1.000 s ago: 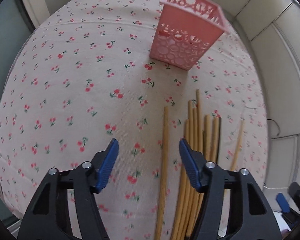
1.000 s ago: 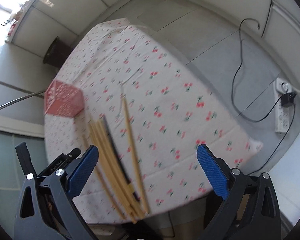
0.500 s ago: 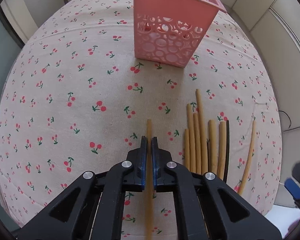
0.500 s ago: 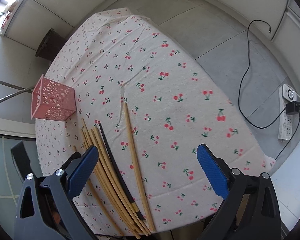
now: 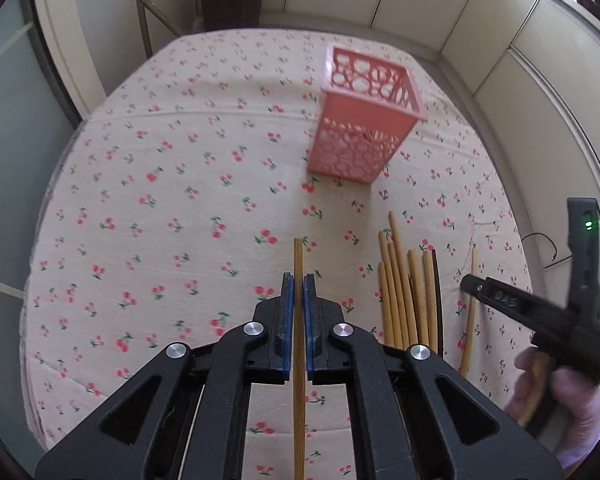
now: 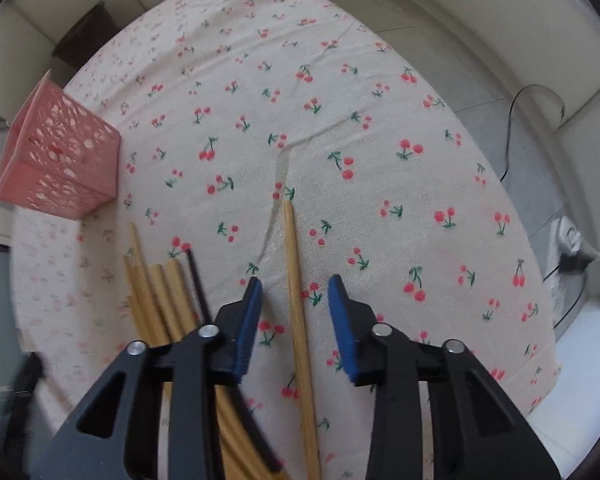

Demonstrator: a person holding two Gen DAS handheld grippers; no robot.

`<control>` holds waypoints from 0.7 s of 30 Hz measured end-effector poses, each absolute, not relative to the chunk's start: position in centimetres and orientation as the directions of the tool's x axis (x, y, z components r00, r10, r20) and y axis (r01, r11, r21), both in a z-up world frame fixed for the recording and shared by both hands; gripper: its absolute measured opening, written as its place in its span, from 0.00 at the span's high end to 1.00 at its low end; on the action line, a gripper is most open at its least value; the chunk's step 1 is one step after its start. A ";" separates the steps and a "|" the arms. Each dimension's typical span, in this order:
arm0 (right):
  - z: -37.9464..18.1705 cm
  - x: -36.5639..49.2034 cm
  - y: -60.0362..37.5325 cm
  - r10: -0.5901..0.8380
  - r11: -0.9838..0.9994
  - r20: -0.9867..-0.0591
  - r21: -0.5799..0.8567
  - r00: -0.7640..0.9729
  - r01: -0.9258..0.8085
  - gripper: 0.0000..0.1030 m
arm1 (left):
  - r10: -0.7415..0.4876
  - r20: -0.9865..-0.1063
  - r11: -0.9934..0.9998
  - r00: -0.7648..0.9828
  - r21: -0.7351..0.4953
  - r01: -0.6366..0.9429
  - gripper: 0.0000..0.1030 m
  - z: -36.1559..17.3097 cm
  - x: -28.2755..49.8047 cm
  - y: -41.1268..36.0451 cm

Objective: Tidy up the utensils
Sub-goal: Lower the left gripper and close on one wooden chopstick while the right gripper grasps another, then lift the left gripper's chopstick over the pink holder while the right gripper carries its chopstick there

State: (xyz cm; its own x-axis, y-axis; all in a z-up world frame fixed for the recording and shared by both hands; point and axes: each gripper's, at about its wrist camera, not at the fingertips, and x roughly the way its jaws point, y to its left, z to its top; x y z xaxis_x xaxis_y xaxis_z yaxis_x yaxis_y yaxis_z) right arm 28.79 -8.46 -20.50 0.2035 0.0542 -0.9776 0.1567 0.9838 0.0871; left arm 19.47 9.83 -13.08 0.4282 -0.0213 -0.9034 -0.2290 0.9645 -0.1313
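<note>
My left gripper (image 5: 299, 280) is shut on a wooden chopstick (image 5: 298, 256), which hangs a little above the cherry-print cloth. The pink perforated basket (image 5: 364, 128) stands upright beyond it, to the right. A bundle of wooden chopsticks (image 5: 408, 300) with one black one lies right of the left gripper. In the right wrist view my right gripper (image 6: 294, 284) is low over a lone wooden chopstick (image 6: 292, 248). Its jaws are closing with the chopstick between them, and a gap shows on both sides. The bundle (image 6: 160, 296) and the basket (image 6: 60, 152) lie to its left.
The round table (image 6: 340, 80) wears a cloth that drops off at the near edge. A person's hand (image 5: 560, 412) holds the right gripper's handle. A dark bin (image 5: 232, 0) stands on the floor behind the table. A power strip (image 6: 568, 236) and cables lie on the floor at right.
My left gripper closed on a chopstick and lifted it off the cloth. The right gripper came down over the lone chopstick and its jaws narrowed from wide open.
</note>
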 end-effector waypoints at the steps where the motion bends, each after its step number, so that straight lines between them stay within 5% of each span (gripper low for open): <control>1: -20.7 28.8 -7.9 0.035 0.989 -0.978 0.063 0.204 0.134 0.94 | -0.017 -0.900 0.965 0.437 -0.129 -0.228 0.96 -12.6 19.3 9.9; 8: -19.3 27.9 -7.6 0.091 0.987 -0.962 0.122 0.256 0.109 0.94 | -0.036 -0.853 0.960 0.521 -0.174 -0.218 0.96 -10.2 18.1 10.7; 21: -3.2 21.3 -10.5 0.192 0.965 -0.762 0.261 0.618 0.021 0.94 | -0.061 -0.698 0.962 0.714 -0.231 -0.143 0.96 -1.8 13.2 10.7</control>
